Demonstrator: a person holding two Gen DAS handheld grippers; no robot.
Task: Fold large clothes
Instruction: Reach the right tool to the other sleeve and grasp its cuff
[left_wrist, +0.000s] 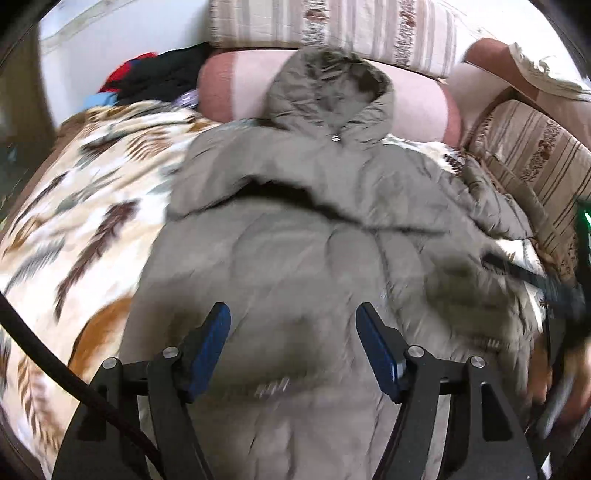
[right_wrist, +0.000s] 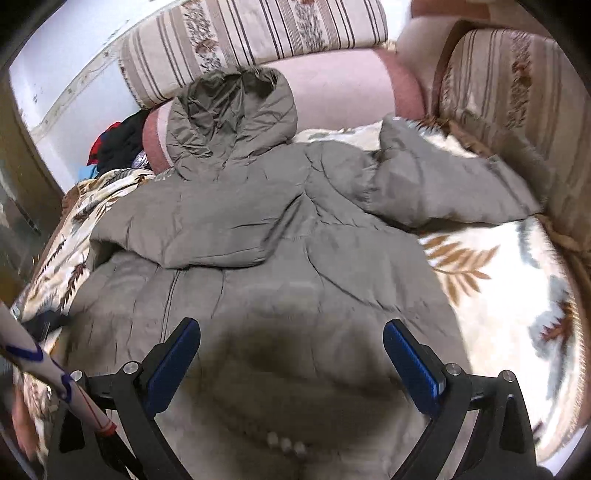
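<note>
While it lies spread across the leaf-patterned blanket (right_wrist: 491, 280), the grey-green padded coat (right_wrist: 280, 258) takes up the middle of both views. Its hood (right_wrist: 232, 110) rests at the far end, up against a pink bolster (right_wrist: 343, 96). One sleeve (right_wrist: 184, 229) is folded across the chest of the coat, while the other sleeve (right_wrist: 443, 188) stretches out sideways from the coat onto the blanket. A small metal zip pull (left_wrist: 335, 138) shows at the collar, just below the hood.

Over the lower part of the coat, the left claw (left_wrist: 293, 328) hangs with its blue pads spread wide and nothing between them. The right claw (right_wrist: 291, 343) is above the coat's hem area, also spread wide and empty, its shadow falling on the fabric beneath.

Beyond the coat, behind the bolster, stand striped cushions (right_wrist: 258, 33) with a flower pattern, and another striped cushion (right_wrist: 517, 103) lies past the outstretched sleeve. On the other side of the coat, past the hood, sits a heap of dark and red clothes (left_wrist: 155, 75).
</note>
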